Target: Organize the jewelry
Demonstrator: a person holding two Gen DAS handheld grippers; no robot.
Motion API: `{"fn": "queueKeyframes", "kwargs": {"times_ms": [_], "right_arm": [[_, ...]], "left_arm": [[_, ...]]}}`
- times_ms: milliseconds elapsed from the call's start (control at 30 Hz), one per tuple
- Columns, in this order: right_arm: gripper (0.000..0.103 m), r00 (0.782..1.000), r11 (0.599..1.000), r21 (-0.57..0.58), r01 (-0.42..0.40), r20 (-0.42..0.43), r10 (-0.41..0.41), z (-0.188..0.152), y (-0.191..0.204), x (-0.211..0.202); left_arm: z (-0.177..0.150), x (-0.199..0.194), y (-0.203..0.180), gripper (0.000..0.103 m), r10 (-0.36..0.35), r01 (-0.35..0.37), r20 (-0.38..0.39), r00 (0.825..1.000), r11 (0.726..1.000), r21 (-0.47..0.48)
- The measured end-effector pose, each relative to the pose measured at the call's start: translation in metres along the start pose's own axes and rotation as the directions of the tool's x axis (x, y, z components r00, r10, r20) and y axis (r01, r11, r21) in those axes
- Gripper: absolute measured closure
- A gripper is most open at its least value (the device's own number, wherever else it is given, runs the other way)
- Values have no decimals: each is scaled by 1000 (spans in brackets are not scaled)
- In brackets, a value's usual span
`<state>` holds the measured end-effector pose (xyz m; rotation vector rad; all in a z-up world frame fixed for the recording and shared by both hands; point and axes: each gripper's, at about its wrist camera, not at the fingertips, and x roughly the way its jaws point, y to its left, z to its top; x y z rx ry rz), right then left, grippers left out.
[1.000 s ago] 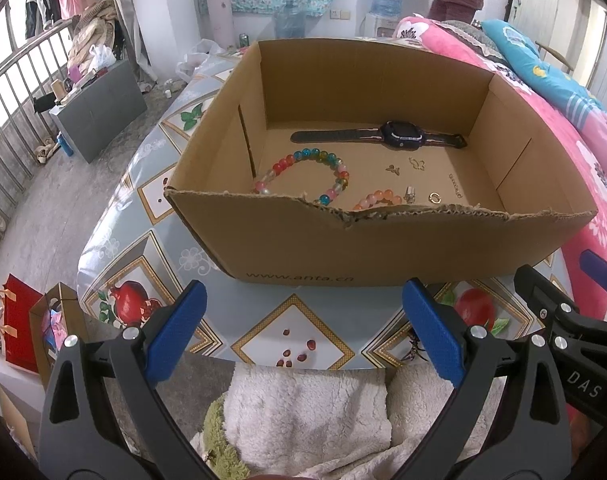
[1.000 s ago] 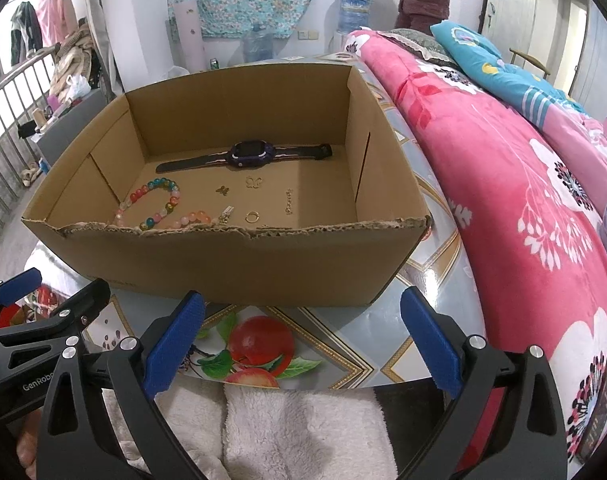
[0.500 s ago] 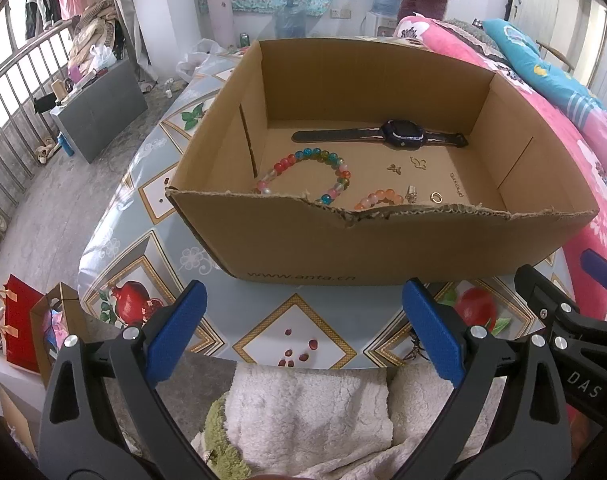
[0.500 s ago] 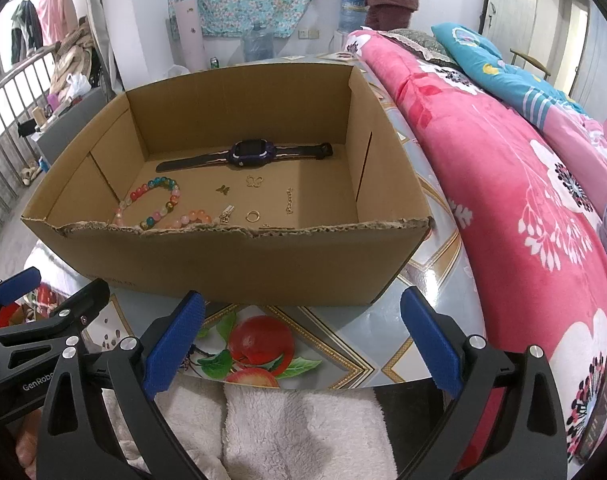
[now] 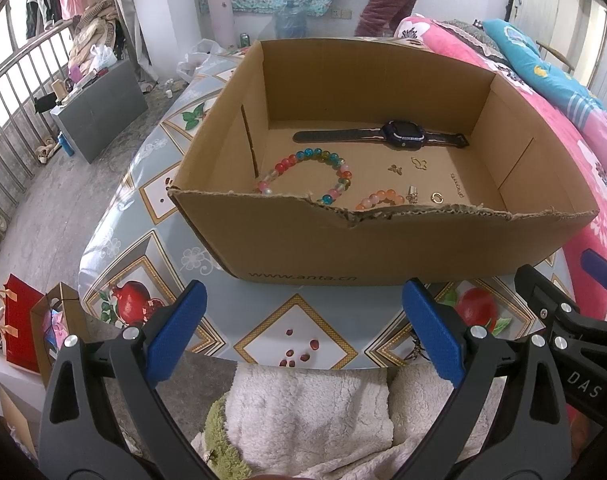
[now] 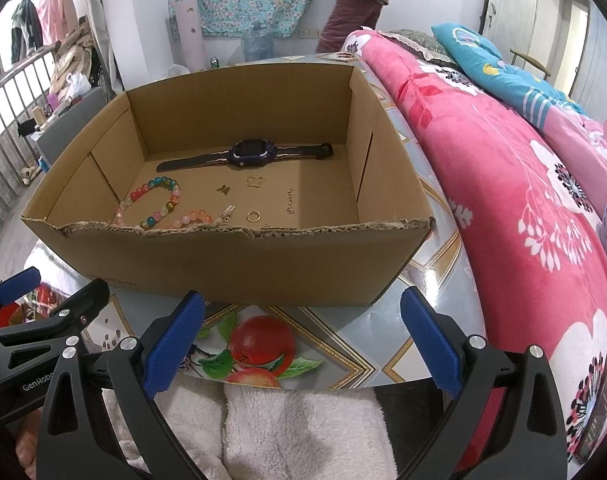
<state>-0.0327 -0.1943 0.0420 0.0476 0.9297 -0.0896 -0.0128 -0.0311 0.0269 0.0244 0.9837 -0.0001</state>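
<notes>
While both tools (image 5: 303, 332) (image 6: 301, 332) gape, jewelry (image 5: 309, 174) lies well ahead, apparently untouched.

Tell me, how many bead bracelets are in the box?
2. The rainbow bracelet lies toward the box's left side; the orange bracelet sits beside it, partly hidden behind the torn front wall, which may hide more.

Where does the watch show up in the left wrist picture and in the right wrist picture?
Left wrist: the watch lies along the far wall of the box, right of picture centre.
Right wrist: the watch lies along the same far wall, left of picture centre.
Shared landmark: the multicoloured bead bracelet, nearer the camera than the watch and to its left in both views.
</notes>
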Motion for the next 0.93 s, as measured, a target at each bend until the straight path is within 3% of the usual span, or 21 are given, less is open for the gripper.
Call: {"fn": "queueKeyframes", "kwargs": {"times_ms": [933], "right_arm": [[7,1000,1000,-2,2,-2,-2,0,3,0]], "left_arm": [[0,0,1,8,2,-2,2,1000,1000,-1]]}}
